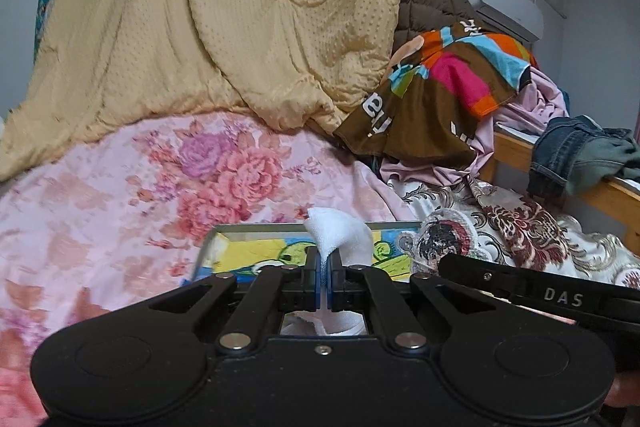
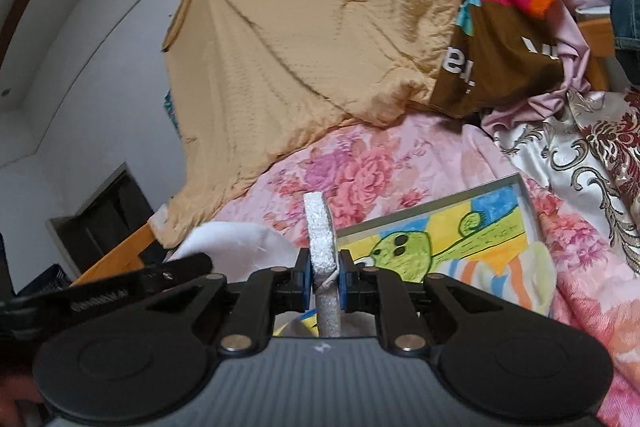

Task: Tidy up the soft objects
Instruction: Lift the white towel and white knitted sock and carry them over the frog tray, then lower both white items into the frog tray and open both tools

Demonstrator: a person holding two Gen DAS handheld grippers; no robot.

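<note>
My left gripper is shut on a white soft cloth, whose bunched end sticks up above the fingers. My right gripper is shut on a thin white foam-like piece that stands upright between the blue pads. Both hover just above a framed cartoon drawing, also in the left wrist view, lying on the pink floral bedspread. The white cloth also shows at the left of the right wrist view, beside the other gripper's black body.
A tan quilt hangs at the back of the bed. A brown multicoloured cloth, lilac fabric and a cream-and-maroon patterned cover pile up at the right. Jeans hang over the wooden bed rail.
</note>
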